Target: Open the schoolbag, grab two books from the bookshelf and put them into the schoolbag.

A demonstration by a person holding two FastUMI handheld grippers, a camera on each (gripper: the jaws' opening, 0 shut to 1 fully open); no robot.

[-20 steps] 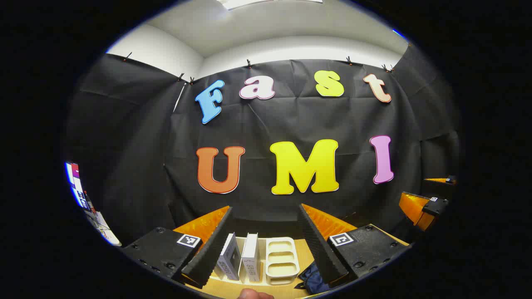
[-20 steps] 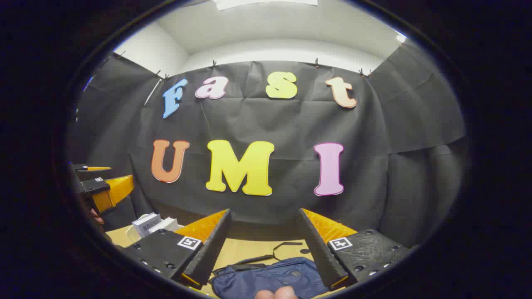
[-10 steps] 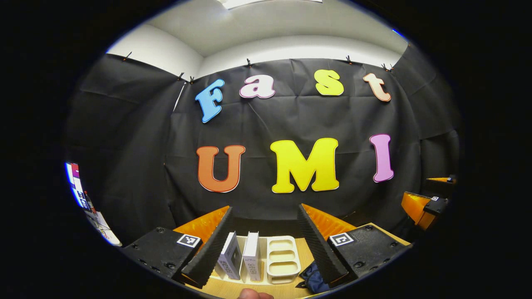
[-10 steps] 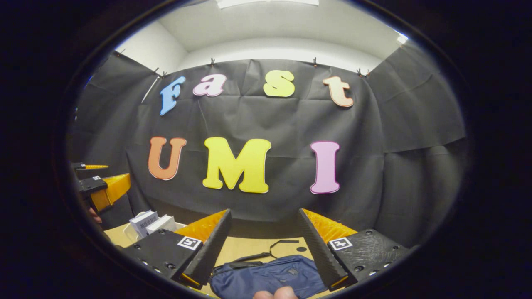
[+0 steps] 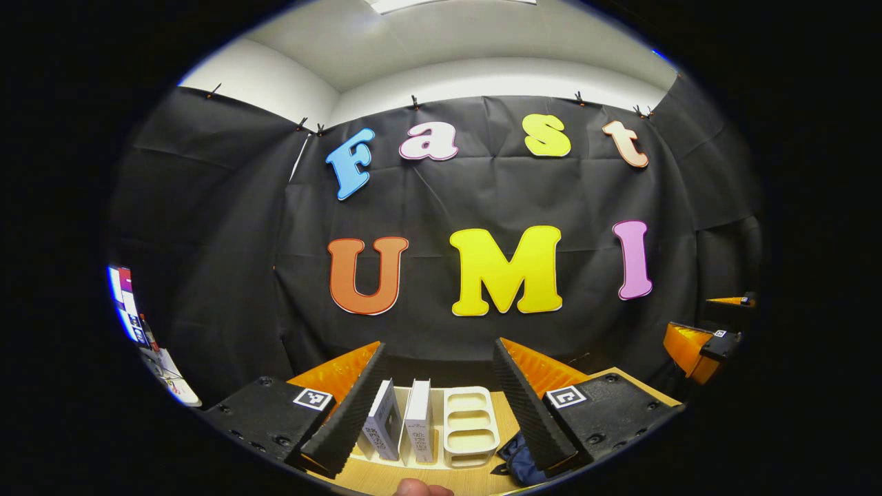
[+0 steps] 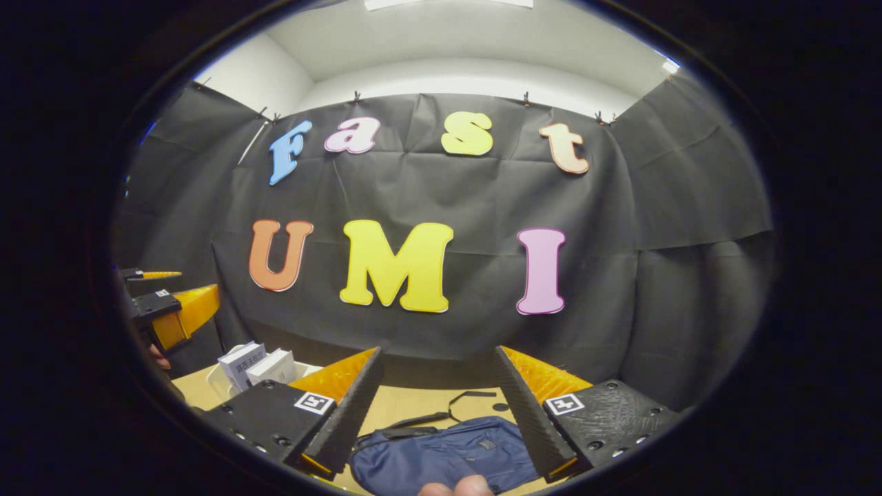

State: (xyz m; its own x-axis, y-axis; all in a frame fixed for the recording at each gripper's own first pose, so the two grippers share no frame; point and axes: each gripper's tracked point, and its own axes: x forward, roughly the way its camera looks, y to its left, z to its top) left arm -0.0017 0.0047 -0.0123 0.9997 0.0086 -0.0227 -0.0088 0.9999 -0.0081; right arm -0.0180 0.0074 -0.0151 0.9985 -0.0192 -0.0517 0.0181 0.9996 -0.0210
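a: black cloth behind, wooden bench [image 6: 427, 408] below. right gripper [image 6: 435, 408] spread wide above the schoolbag [image 6: 444, 458], apparently zipped. go low for the zipper pull.

b: left gripper [image 5: 439, 398] wide too, facing two books [image 5: 402, 429] upright in the bookshelf [image 5: 470, 428]; here the bookshelf's slots face us, and the schoolbag is just a corner.

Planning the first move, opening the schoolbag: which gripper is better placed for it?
Probably the right gripper: the schoolbag lies flat right beneath its open jaws. The left gripper faces the books in the bookshelf instead.
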